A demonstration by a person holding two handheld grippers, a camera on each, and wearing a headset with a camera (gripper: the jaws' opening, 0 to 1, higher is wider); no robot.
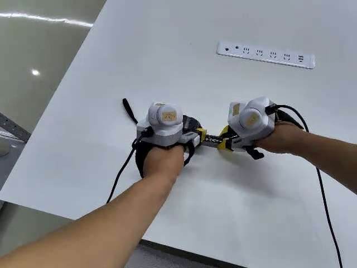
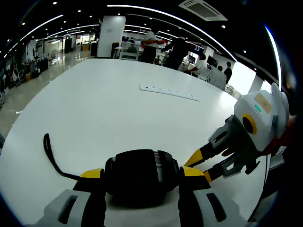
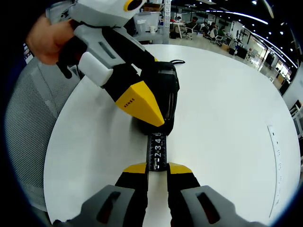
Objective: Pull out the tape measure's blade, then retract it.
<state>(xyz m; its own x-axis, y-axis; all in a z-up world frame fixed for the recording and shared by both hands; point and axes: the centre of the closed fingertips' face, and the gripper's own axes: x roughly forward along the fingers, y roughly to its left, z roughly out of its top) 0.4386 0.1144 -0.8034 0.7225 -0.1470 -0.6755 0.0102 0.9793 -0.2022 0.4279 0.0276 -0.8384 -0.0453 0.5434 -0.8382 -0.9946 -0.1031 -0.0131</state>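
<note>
Now left gripper (image 2: 142,173) clamping black tape measure (image 3: 164,87) between both jaws, case resting on bench (image 1: 167,56) toward near edge. Right gripper (image 3: 157,169) pinching blade (image 3: 157,149) tip, jaws nearly closed, short stretch showing. Power strip (image 1: 266,54) lying farther back.

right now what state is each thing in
left gripper, shut on the tape measure
right gripper, shut on the blade
tape measure, case clamped on both sides
blade, pulled out a short way
power strip, nothing plugged in
</note>
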